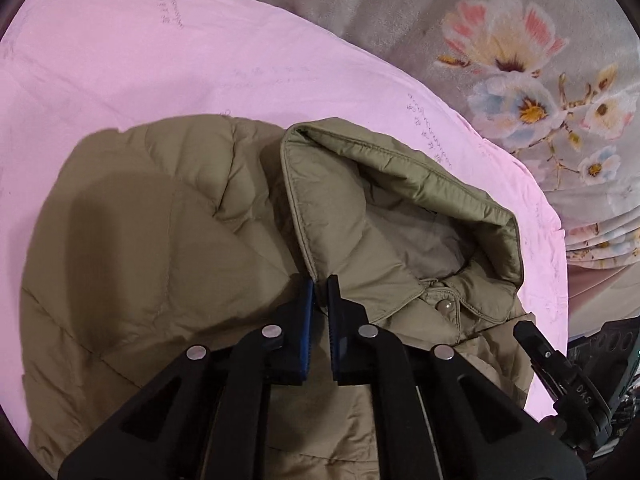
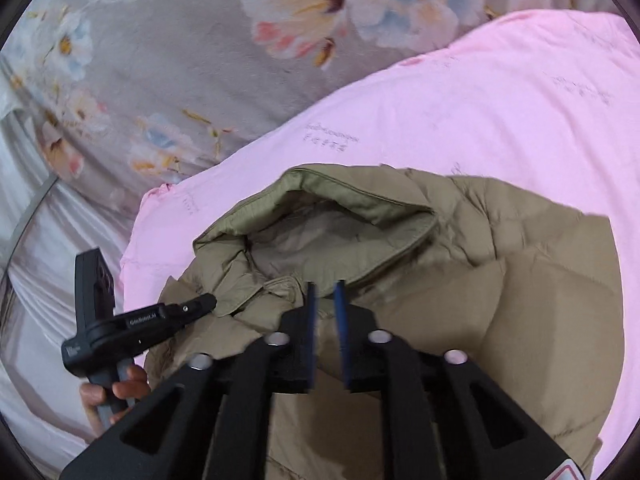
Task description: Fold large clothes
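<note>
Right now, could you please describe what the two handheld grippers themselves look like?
The left gripper and the right gripper are matte black plastic frames with triangular cut-outs and round silver pins at the joints. Their fingers carry blue ribbed pads. Seen from outside, the body bears small white lettering, and a bare hand grips its grey handle. No cables or sleeves are visible.

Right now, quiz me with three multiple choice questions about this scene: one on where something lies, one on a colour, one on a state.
1. The jacket lies on:
A. a pink sheet
B. a wooden floor
C. a chair

2. The jacket's colour is:
A. navy
B. olive tan
C. red

3. The collar snap is:
A. torn off
B. hanging open
C. fastened

Answers:
1 A, the pink sheet shows on all sides of the jacket, over a floral bedspread.
2 B, shell and hood are olive tan.
3 C, the collar flaps meet at the snap.
</note>
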A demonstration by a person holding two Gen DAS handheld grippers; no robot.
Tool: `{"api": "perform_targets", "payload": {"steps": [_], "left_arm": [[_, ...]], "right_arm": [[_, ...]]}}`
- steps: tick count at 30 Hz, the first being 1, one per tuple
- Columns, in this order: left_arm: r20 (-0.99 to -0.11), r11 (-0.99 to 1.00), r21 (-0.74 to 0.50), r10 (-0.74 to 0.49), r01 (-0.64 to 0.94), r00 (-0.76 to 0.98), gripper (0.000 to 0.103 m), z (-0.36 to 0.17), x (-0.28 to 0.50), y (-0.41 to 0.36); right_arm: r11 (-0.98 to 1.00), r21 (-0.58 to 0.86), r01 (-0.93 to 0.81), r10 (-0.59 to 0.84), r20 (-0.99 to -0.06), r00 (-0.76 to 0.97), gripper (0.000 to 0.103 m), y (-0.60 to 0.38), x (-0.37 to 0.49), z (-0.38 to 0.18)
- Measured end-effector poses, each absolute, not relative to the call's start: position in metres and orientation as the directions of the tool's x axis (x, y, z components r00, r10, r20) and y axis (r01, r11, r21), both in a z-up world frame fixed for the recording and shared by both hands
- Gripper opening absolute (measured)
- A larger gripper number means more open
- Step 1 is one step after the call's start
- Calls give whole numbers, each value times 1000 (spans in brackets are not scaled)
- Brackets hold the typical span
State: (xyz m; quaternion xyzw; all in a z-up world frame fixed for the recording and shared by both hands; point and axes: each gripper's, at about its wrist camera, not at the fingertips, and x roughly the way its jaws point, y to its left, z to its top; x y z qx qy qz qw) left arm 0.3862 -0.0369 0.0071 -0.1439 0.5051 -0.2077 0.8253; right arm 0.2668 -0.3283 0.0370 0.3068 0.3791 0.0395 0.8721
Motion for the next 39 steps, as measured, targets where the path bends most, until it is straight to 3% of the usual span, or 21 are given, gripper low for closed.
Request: {"api": "perform_targets", "payload": {"steps": [1,4,6,7,8,12,15,18,21,23,24,25,26,27,28,31,34,36,38,39], "left_arm": [[-771,871,-450,-491,198,406,6,6,386,-36],[-767,869,-452,-493,201,411,6,5,385,-35],[-767,870,-448,-491,205,413,6,4,386,-37],[-766,871,-445,-490,206,416,6,4,386,-36],[-767,877,-436,-480,204,426,6,4,385,-35],[-780,902,-387,-430,190,454,0,-4,378,-29],[-779,899,-387,-437,204,449,0,-13,379,-28],[-789,915,-341,-402,214,464,0,-11,376,-34],[-776,902,-374,-431,214,460,0,-2,371,-24],[-745,879,-428,-474,208,469,5,10,370,-11],[-733,874,-442,-482,202,481,19,15,371,-7],[-716,868,-457,-489,196,498,41,21,374,-3],[-700,865,-468,-489,182,521,49,29,378,1],[-681,858,-488,-489,162,545,55,36,384,3],[-655,839,-524,-509,150,558,57,42,391,4],[-608,744,-661,-607,96,511,61,43,422,-3],[-604,678,-735,-665,16,440,61,31,451,-15],[-632,679,-733,-662,-34,402,61,22,469,-26],[-706,738,-673,-623,-45,337,58,12,477,-39],[-773,802,-597,-561,-39,297,43,7,480,-49]], "right_arm": [[800,574,175,297,-631,716,53,-329,266,37],[761,605,234,286,-637,716,56,-333,273,29],[742,623,249,303,-642,704,42,-332,285,22],[738,635,230,335,-640,692,12,-328,292,20],[740,638,213,356,-640,681,5,-323,295,20],[805,572,157,299,-620,725,4,-314,279,36],[848,480,224,251,-737,628,0,-315,284,-3],[864,455,216,245,-755,608,1,-313,286,-1],[855,467,226,252,-755,605,8,-319,277,10],[829,504,244,257,-729,634,18,-332,263,20],[808,536,245,263,-700,664,21,-341,256,28],[782,574,243,277,-669,690,32,-346,253,32],[743,626,237,304,-631,714,47,-351,252,36],[675,706,214,357,-567,743,53,-359,256,39],[619,762,192,400,-516,757,58,-363,261,39],[458,871,176,475,-408,780,60,-373,288,33],[353,902,249,490,-405,772,61,-382,315,14],[258,920,294,516,-389,764,54,-388,326,0],[253,919,302,512,-392,764,12,-389,336,-5],[314,899,307,497,-431,753,7,-388,340,-1]]}}
